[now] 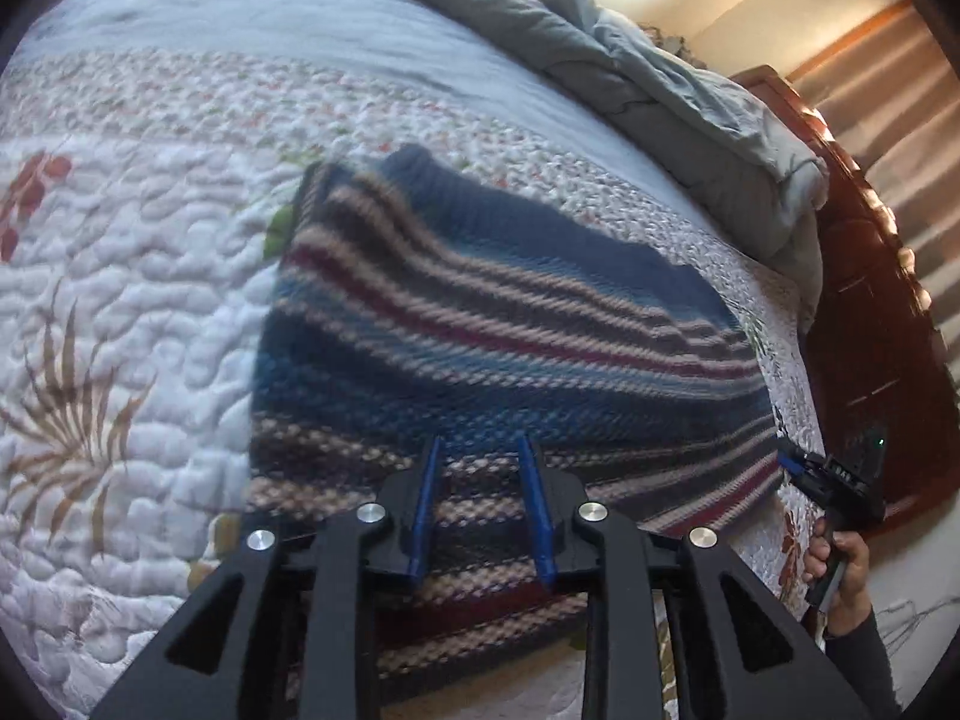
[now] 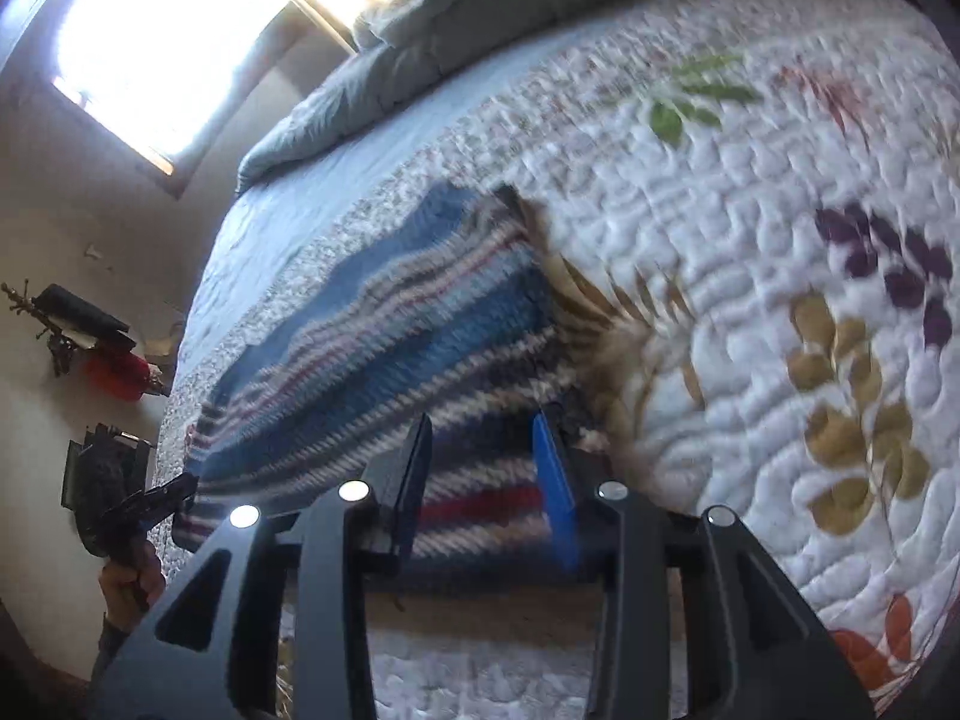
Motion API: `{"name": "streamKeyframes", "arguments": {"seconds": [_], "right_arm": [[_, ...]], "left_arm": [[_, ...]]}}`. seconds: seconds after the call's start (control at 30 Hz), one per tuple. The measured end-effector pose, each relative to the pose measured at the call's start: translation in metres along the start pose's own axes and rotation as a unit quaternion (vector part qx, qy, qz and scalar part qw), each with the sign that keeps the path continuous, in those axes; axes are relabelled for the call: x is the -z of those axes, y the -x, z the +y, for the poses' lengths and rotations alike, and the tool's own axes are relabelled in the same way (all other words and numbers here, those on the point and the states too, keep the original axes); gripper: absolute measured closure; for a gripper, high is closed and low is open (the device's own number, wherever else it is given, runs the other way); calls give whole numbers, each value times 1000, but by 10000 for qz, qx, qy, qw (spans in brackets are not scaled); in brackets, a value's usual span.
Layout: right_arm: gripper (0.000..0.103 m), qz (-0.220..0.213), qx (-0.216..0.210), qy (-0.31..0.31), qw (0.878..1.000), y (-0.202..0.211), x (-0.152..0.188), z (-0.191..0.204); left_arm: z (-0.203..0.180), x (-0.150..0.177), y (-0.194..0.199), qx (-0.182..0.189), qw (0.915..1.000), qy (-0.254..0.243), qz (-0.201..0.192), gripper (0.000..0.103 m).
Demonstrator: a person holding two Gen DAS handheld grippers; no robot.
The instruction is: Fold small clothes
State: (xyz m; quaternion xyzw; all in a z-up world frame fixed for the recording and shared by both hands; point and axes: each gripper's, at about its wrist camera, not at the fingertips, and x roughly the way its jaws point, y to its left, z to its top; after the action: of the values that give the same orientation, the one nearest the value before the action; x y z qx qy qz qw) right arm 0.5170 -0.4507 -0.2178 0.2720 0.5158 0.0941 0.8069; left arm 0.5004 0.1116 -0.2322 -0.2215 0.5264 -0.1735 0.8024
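Left gripper (image 1: 480,450): jaws slightly apart, nothing between them, tips over the near edge of the sweater (image 1: 480,324). Right gripper (image 2: 486,426): a somewhat wider gap, also empty, over the sweater's near right corner. Can't tell whether either touches the knit. Sweater lies folded flat on the quilt (image 1: 120,312). Grey duvet (image 1: 660,78) bunched at 1 o'clock, by the headboard (image 1: 870,300).

Blur and cropping

Motion is smearing the striped sweater (image 2: 384,348); its near edge is hiding behind the right gripper (image 2: 483,468).
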Motion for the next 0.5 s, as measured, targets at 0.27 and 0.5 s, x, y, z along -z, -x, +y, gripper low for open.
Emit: {"name": "streamKeyframes", "arguments": {"seconds": [0.27, 0.5], "right_arm": [[52, -166, -398, 75, 9990, 49, 21, 34], [18, 94, 948, 3158, 9440, 37, 154, 176]], "left_arm": [[10, -2, 45, 628, 9971, 334, -257, 34], [37, 14, 102, 719, 9956, 597, -74, 18]]}}
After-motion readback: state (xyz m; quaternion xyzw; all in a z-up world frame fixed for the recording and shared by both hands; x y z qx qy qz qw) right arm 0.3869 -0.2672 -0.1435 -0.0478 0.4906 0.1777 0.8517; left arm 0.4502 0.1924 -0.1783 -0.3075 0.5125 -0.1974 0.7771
